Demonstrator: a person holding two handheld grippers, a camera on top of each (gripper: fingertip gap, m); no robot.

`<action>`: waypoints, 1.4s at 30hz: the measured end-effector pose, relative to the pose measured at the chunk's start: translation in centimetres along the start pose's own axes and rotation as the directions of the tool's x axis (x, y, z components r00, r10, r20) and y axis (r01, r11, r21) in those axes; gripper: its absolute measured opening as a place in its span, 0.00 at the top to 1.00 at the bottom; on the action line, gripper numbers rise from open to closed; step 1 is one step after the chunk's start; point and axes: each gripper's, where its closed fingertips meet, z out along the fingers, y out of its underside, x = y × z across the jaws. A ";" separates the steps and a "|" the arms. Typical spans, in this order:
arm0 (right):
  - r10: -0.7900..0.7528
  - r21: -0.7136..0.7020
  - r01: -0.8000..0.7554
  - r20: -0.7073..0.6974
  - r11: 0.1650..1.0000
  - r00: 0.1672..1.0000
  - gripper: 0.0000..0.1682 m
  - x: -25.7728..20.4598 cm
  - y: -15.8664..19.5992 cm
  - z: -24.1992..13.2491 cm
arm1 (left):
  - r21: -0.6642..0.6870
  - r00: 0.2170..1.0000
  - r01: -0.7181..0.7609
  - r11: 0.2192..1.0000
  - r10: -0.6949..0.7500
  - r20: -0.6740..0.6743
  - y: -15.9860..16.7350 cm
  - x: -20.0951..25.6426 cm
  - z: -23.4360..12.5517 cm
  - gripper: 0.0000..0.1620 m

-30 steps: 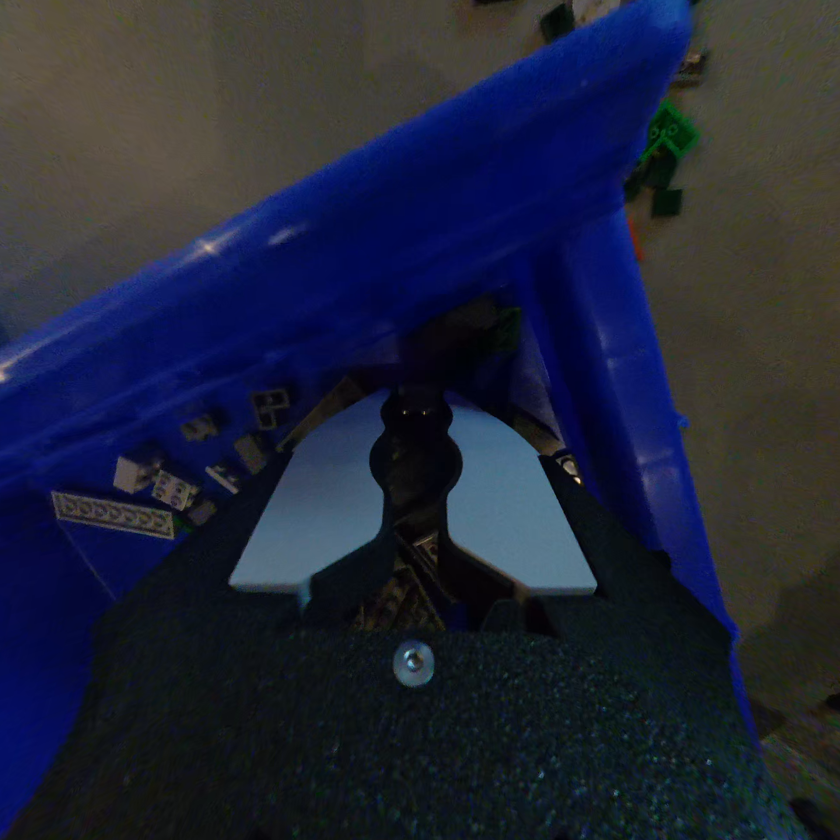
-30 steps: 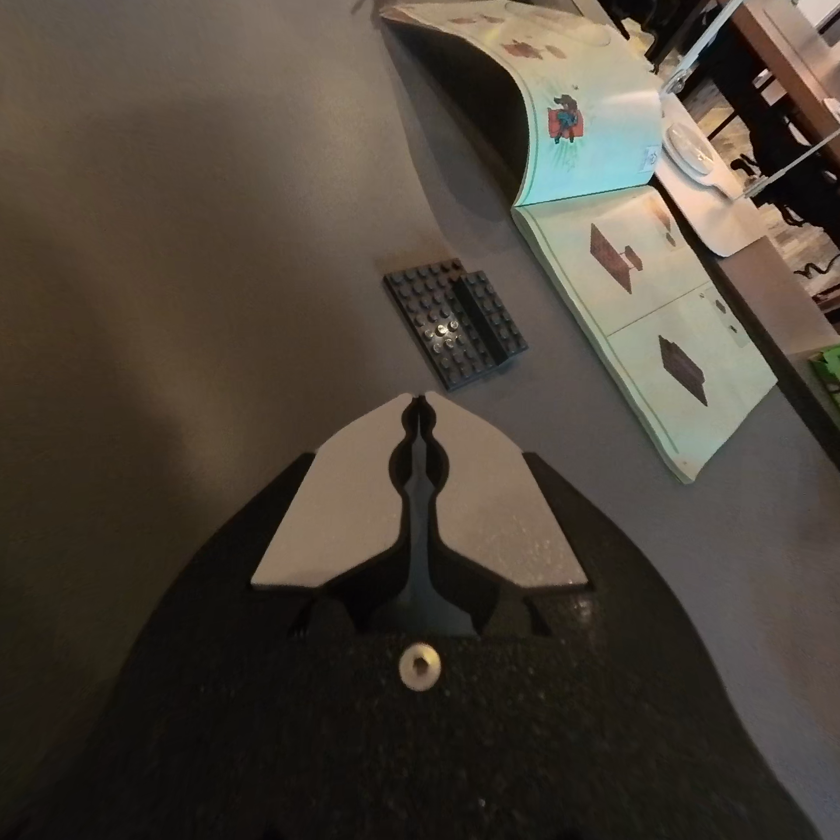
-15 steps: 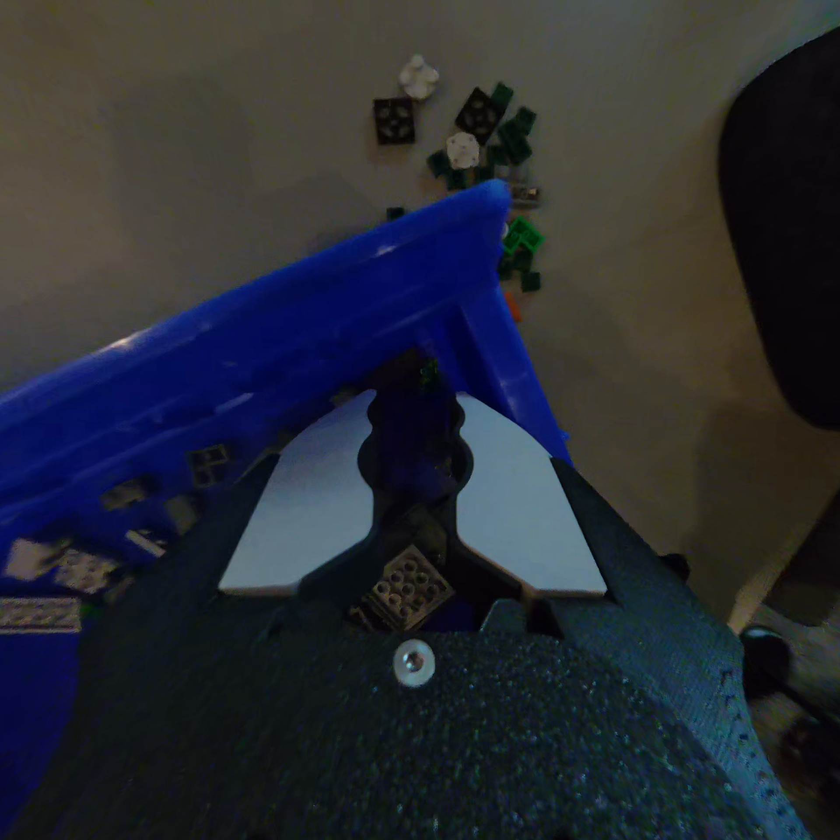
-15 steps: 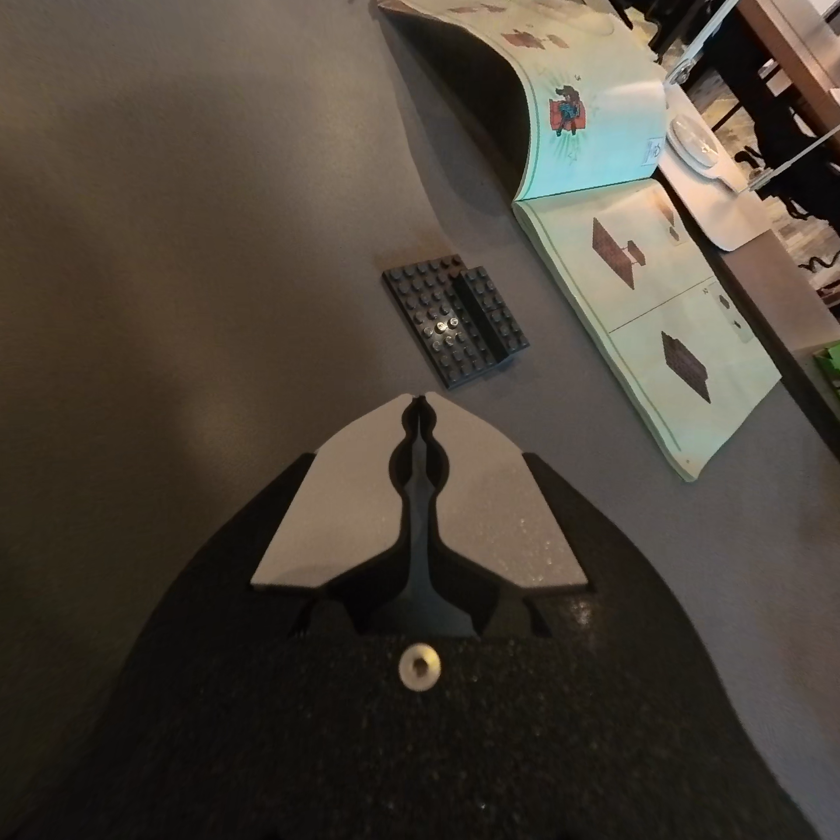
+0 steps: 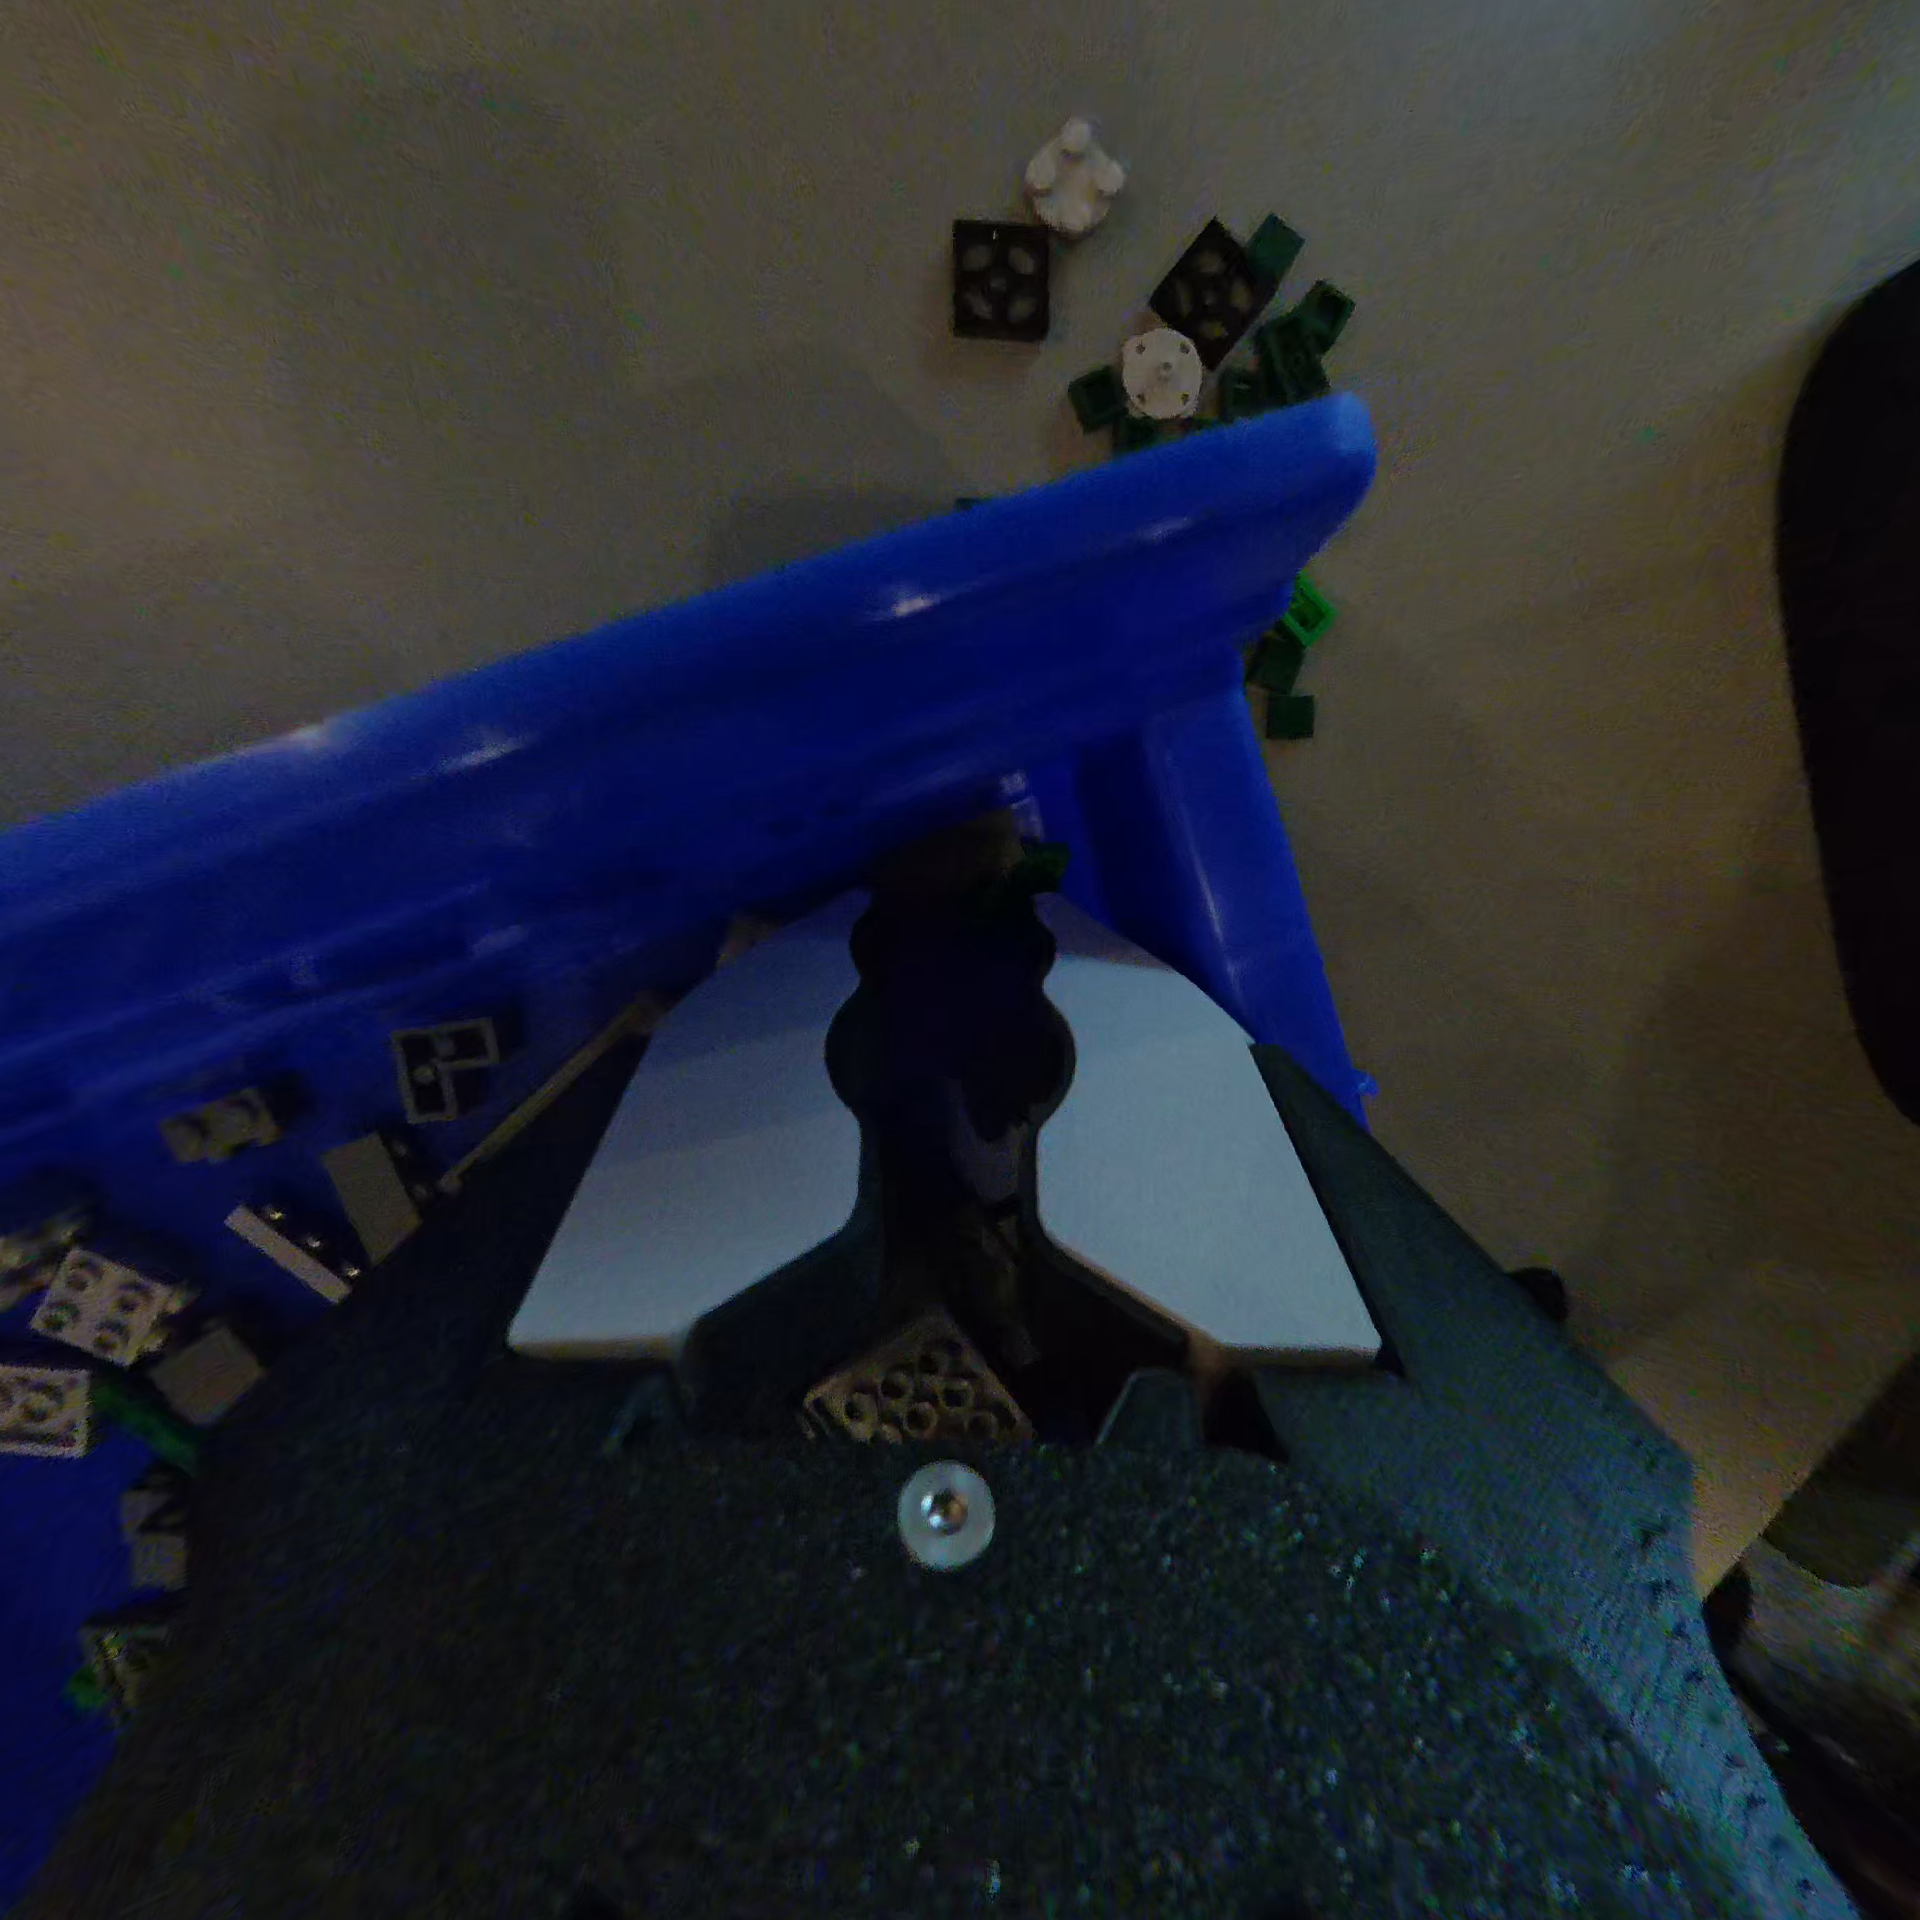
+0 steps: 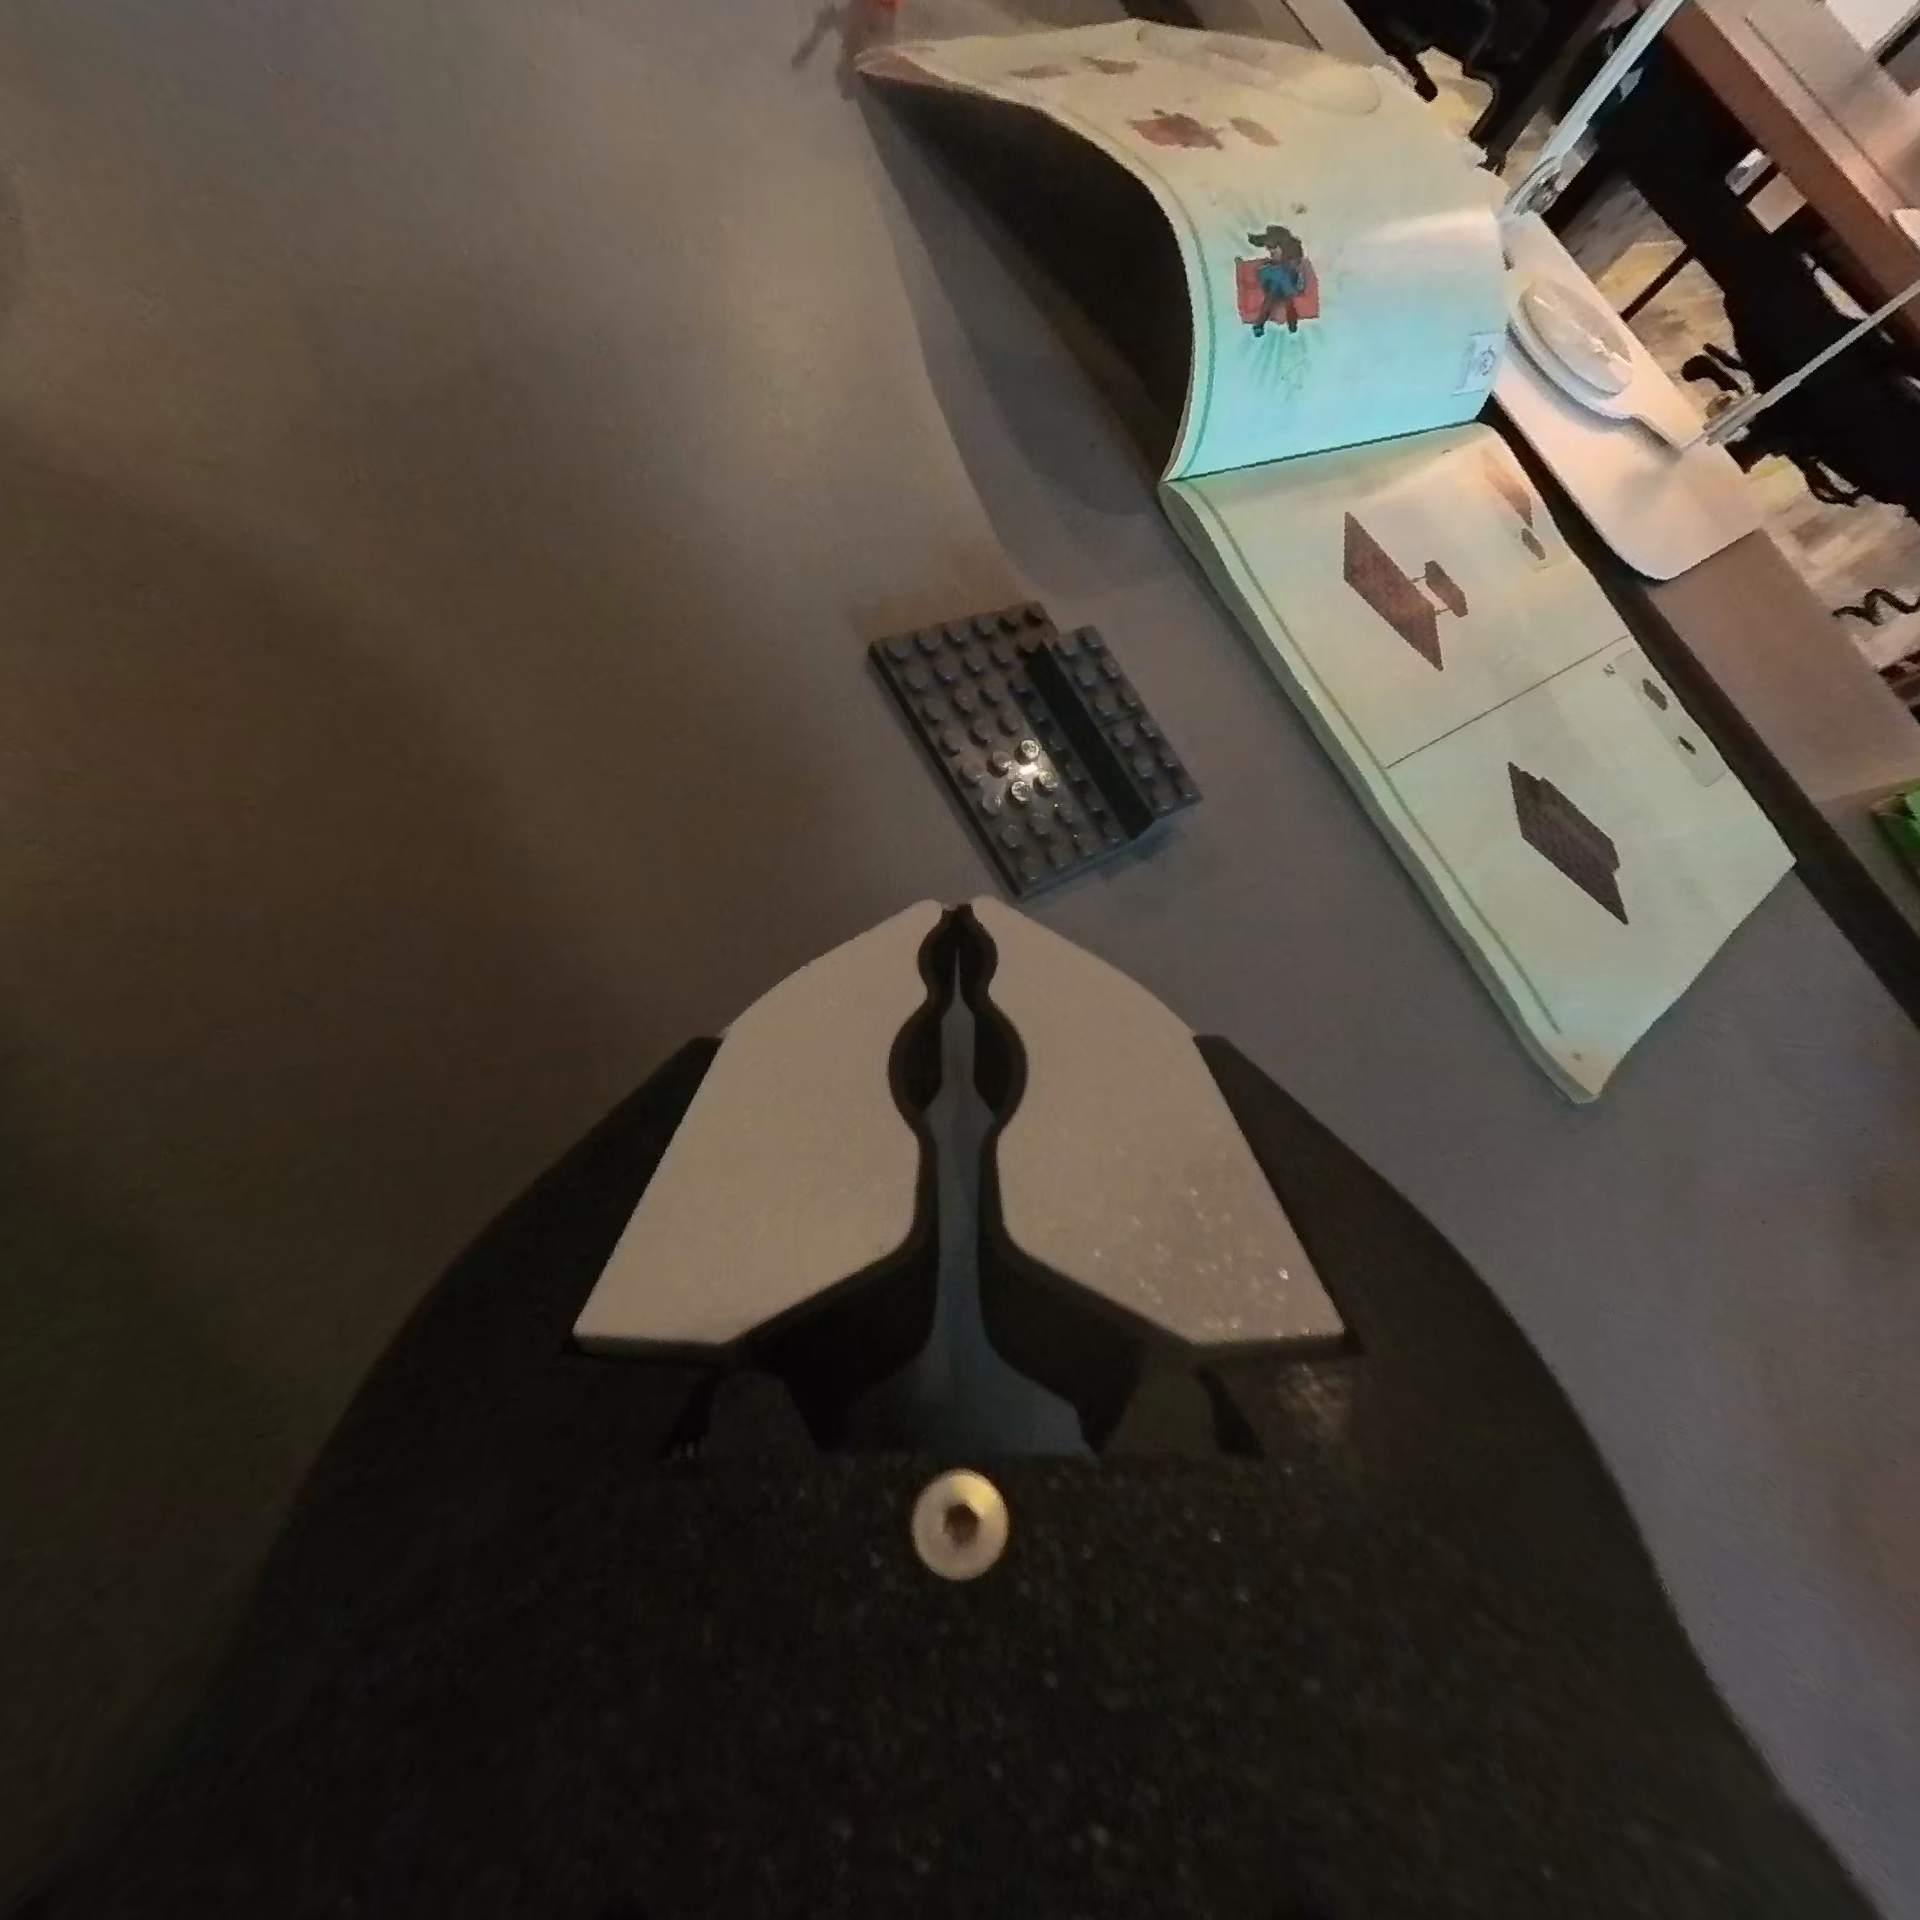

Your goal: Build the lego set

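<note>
My left gripper [image 5: 951, 920] is open inside a blue bin [image 5: 644, 727], with its tips at the bin's far right corner. Dark and green pieces [image 5: 987, 862] lie at the tips; I cannot tell if they touch. A grey studded plate [image 5: 914, 1392] shows low between the fingers. Several grey and white pieces [image 5: 447, 1070] lie on the bin floor to the left. My right gripper [image 6: 956, 914] is shut and empty above the grey table [image 6: 416, 623]. Just beyond its tips lies a dark grey baseplate [image 6: 987, 748] with a raised strip of plates along its right side.
An open instruction booklet [image 6: 1455, 644] lies right of the baseplate, its far page curled up. Loose black [image 5: 1000, 278], white [image 5: 1075, 187] and green pieces [image 5: 1294, 332] lie on the table beyond the bin's corner. A dark chair [image 5: 1860, 727] stands at the right. Across from one pair of fingers to the other is roughly 40 cm.
The left gripper pulled back from deep in the bin and its jaws opened wider; the loose pieces beyond the bin came into view. The right gripper has hardly moved and stays shut.
</note>
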 end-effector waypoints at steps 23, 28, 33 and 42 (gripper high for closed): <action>0.007 0.007 -0.007 0.007 1.000 1.000 1.00 -0.1 -0.1 0.0 | 0.039 0.976 -0.051 0.998 0.042 0.212 1.6 -3.3 -4.7 0.88; 0.010 0.005 -0.010 0.006 1.000 1.000 1.00 0.0 -0.1 0.0 | 0.084 0.975 -0.107 0.991 0.089 0.203 1.1 -2.5 -5.4 0.84; 0.002 -0.003 -0.002 0.003 1.000 1.000 1.00 -0.1 0.0 0.1 | 0.106 0.974 -0.176 0.979 0.158 0.159 1.1 -1.3 -5.2 0.82; 0.003 -0.007 -0.003 0.000 1.000 1.000 1.00 0.0 0.1 0.1 | 0.052 0.942 -0.320 0.946 0.312 0.123 1.2 0.5 -3.7 0.83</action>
